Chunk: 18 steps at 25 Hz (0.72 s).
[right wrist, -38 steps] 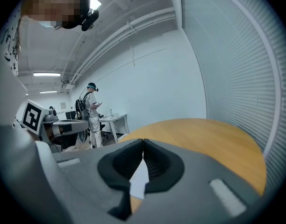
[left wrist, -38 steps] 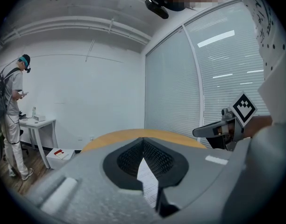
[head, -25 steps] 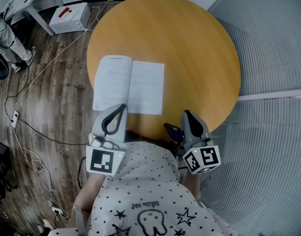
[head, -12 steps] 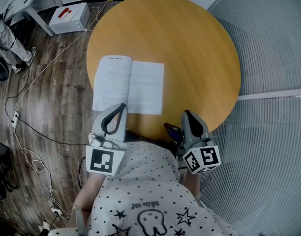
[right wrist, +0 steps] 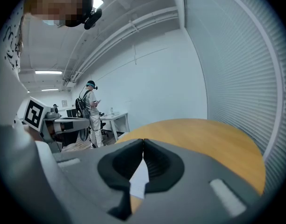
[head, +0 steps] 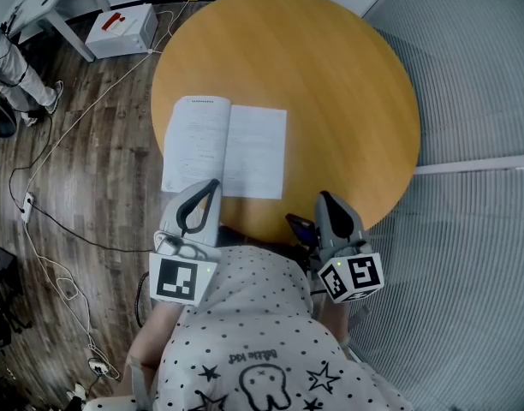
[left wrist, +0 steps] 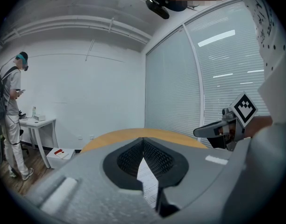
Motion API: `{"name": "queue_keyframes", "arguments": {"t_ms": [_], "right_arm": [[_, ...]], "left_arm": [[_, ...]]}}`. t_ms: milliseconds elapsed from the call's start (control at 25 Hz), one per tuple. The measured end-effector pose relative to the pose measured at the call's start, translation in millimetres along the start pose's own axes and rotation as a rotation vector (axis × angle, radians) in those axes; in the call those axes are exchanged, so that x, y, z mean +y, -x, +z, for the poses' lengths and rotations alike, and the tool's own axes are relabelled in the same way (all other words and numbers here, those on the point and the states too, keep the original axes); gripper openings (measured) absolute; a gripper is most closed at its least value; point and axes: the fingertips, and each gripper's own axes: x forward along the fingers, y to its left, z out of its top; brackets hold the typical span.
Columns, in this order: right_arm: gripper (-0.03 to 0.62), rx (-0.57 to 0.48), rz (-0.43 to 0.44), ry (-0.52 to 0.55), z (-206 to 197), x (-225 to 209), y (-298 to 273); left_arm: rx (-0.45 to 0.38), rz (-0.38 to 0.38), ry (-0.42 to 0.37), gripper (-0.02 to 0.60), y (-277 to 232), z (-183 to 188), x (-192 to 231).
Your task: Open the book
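The book (head: 224, 148) lies open on the round counter (head: 330, 75), toward its left side, with the left gripper (head: 214, 184) and right gripper (head: 322, 196) at the near rim, fingers (left wrist: 129, 160) together and empty.

We find no word that we can read with certainty. Both open pages of the book (head: 225, 148) carry rows of fine print, with a short heading line at the top of the left page, all too small to make out. The shirt (head: 253, 341) bears one short line of dark lettering, upside down in the head view, beside star shapes and a tooth-like outline; its letters are too small for us to tell. The left cube (head: 178, 281) and the right cube (head: 352, 276) show black-and-white square markers, patterns rather than letters. The white box (head: 122, 28) on the floor has a red mark on top, not legible.
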Motion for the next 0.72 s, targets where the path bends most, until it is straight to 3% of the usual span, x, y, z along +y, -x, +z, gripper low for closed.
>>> {"name": "queue_keyframes", "arguments": {"t_ms": [720], "right_arm": [[0.005,0.006,-0.008,-0.004,-1.0,-5.4,0.0]], "left_arm": [[0.003,-0.005,-0.008,0.011,-4.0,3.1,-0.3]]}}
